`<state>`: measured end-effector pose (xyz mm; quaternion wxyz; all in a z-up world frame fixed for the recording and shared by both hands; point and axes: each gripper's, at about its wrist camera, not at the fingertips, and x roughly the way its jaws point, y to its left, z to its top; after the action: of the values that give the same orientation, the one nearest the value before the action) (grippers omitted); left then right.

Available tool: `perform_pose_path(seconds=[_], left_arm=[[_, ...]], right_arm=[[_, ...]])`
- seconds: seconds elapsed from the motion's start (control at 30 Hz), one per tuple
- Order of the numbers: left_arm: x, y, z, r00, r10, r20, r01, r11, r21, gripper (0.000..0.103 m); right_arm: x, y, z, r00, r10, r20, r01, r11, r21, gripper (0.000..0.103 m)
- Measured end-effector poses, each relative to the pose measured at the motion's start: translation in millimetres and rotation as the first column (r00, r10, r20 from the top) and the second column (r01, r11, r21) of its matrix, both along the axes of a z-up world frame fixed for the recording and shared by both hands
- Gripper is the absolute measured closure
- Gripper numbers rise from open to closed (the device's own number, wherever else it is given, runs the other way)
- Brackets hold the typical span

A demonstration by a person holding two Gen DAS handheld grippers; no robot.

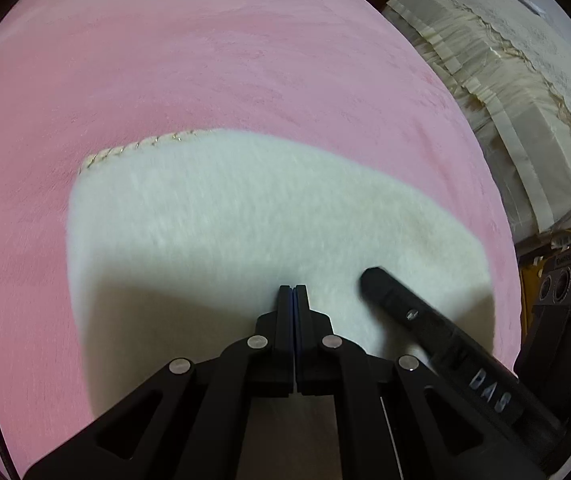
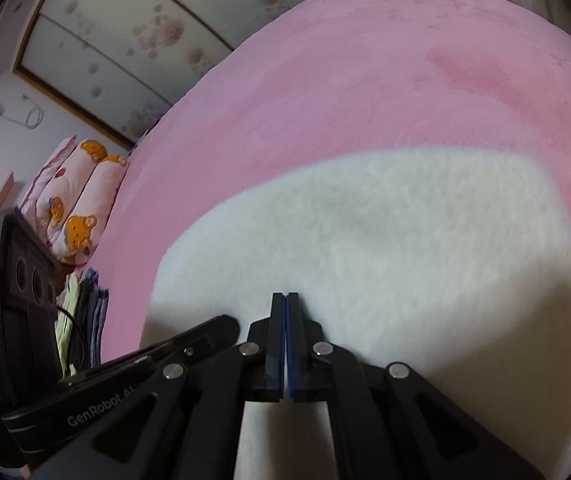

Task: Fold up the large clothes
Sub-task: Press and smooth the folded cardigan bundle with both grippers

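Pink bedspread (image 1: 205, 60) underlies both clamped-together fingers, seemingly pinching white garment (image 1: 245, 208) (braid trim left-view only).

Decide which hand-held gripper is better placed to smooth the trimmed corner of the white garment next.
Left: its hand-held gripper view shows the white garment's trimmed corner ahead; the right's doesn't.

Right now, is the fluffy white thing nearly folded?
Partly, it seems. The white garment lies as a compact shape on the pink bed, its stitched edge laid flat. Both the left gripper and the right gripper are shut over its near edge; whether they pinch it is unclear. Later folds remain unseen.
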<state>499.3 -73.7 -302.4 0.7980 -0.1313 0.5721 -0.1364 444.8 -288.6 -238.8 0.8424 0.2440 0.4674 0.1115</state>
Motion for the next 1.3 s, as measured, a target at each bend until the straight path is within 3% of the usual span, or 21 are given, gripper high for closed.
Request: perform_pose_path(seconds=[0.2, 0.37, 0.5, 0.7, 0.8, 0.87, 0.9, 1.07, 1.2, 1.3], left_arm=[[4, 20, -5, 0.996, 0.092, 0.005, -0.091, 0.992, -0.088, 0.102], [3, 23, 3, 0.996, 0.078, 0.034, -0.077, 0.997, -0.029, 0.102], [1, 33, 21, 0.993, 0.102, 0.067, -0.105, 0.993, 0.046, 0.102], [-3, 42, 35, 0.99, 0.14, 0.007, -0.14, 0.989, 0.042, 0.101], [-16, 40, 53, 0.986, 0.167, 0.026, -0.169, 0.982, 0.088, 0.083], [-30, 36, 64, 0.983, 0.174, 0.05, -0.179, 0.975, 0.132, 0.056], [-39, 33, 69, 0.981, 0.182, 0.067, -0.191, 0.969, 0.156, 0.053], [-83, 22, 81, 0.971, 0.225, 0.085, -0.239, 0.947, 0.216, 0.048], [-126, 25, 83, 0.963, 0.265, 0.047, -0.268, 0.936, 0.227, 0.038], [-154, 24, 90, 0.959, 0.282, 0.03, -0.282, 0.934, 0.221, 0.036]], right_arm=[[15, -13, 1, 0.999, -0.051, 0.007, 0.051, 0.998, 0.021, 0.103], [0, -45, 9, 0.983, -0.182, 0.02, 0.182, 0.983, -0.02, 0.103], [-11, -70, 12, 0.978, -0.206, 0.032, 0.207, 0.978, -0.036, 0.103], [-23, -95, 22, 0.957, -0.291, -0.016, 0.291, 0.957, 0.001, 0.103], [-32, -93, 35, 0.943, -0.33, -0.046, 0.33, 0.944, -0.023, 0.103], [-42, -89, 42, 0.942, -0.329, -0.064, 0.327, 0.944, -0.04, 0.097], [-47, -87, 45, 0.943, -0.322, -0.082, 0.319, 0.946, -0.048, 0.097], [-86, -67, 54, 0.958, -0.252, -0.133, 0.24, 0.965, -0.101, 0.093], [-123, -45, 63, 0.975, -0.175, -0.14, 0.144, 0.967, -0.21, 0.074], [-146, -33, 70, 0.978, -0.118, -0.17, 0.077, 0.971, -0.227, 0.062]])
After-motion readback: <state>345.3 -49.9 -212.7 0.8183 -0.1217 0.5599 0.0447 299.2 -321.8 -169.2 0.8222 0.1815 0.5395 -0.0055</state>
